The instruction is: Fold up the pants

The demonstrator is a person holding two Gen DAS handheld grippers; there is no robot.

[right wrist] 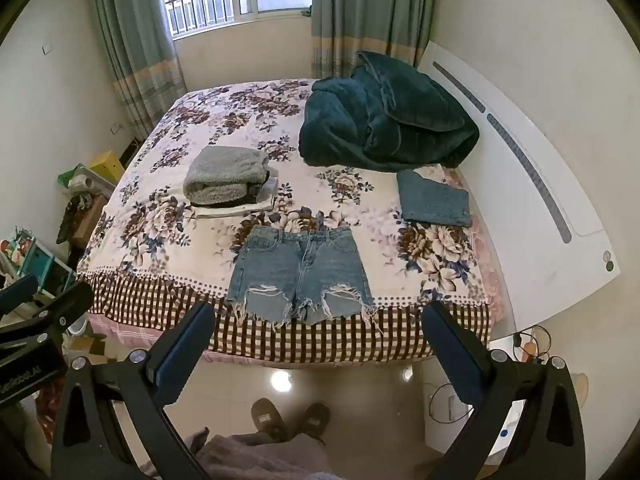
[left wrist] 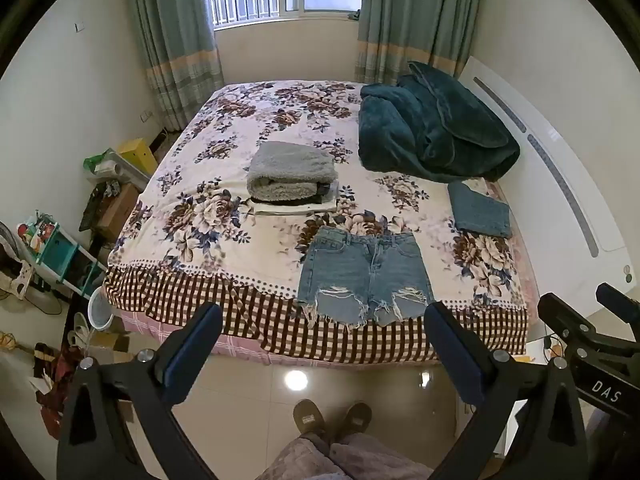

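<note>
Denim shorts lie flat, front up, at the near edge of the bed, waistband at 12 o'clock, frayed hems at 6, hanging slightly over the checked border. Unfolded, so the fold isn't started.

Left gripper: jaws spread wide, nothing betw. them, held off the bed over the floor. Right gripper: same, wide apart and empty. Both well short of the cloth.

Step in hand (judgement): approach + first pinch. Do it well by taking waistband corner w/ one claw and the hem corner on the same side w/ the other, pinching both layers, then carrying that side across to 3 or 9 so the legs stack. Keep the lift low; frayed threads may snag the pads.

Count:
- shorts to fold: 1
- folded denim piece at 2 o'clock: 1
- grey fleece stack at 11: 1 pile, items under it not countable
- teal blanket at 1: 1
- grippers: 2
</note>
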